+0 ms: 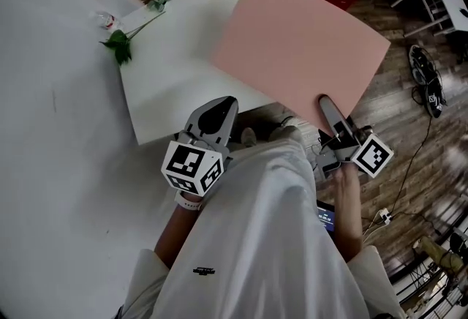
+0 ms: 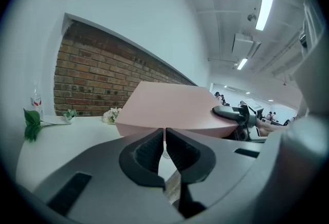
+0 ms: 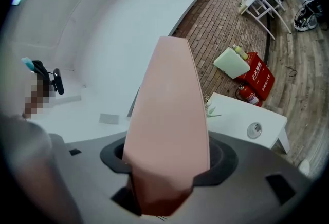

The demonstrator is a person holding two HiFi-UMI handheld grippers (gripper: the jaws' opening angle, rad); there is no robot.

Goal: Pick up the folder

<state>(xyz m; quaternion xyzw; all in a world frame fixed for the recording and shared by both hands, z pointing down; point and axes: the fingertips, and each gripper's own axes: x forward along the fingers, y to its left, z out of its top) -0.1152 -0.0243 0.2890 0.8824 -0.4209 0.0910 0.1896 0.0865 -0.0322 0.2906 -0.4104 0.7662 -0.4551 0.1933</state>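
Our right gripper (image 1: 327,107) pinches the flat pink paper folder (image 1: 300,47) near one corner | left gripper (image 2: 164,141) pressed together, empty | we fear it sags and slips

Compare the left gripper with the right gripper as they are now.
The left gripper has its jaws together on nothing; the right gripper is clamped on the pink folder. The left gripper sits apart from the folder, by the near edge of the white table; the right gripper holds the folder's near corner. Both carry a marker cube.
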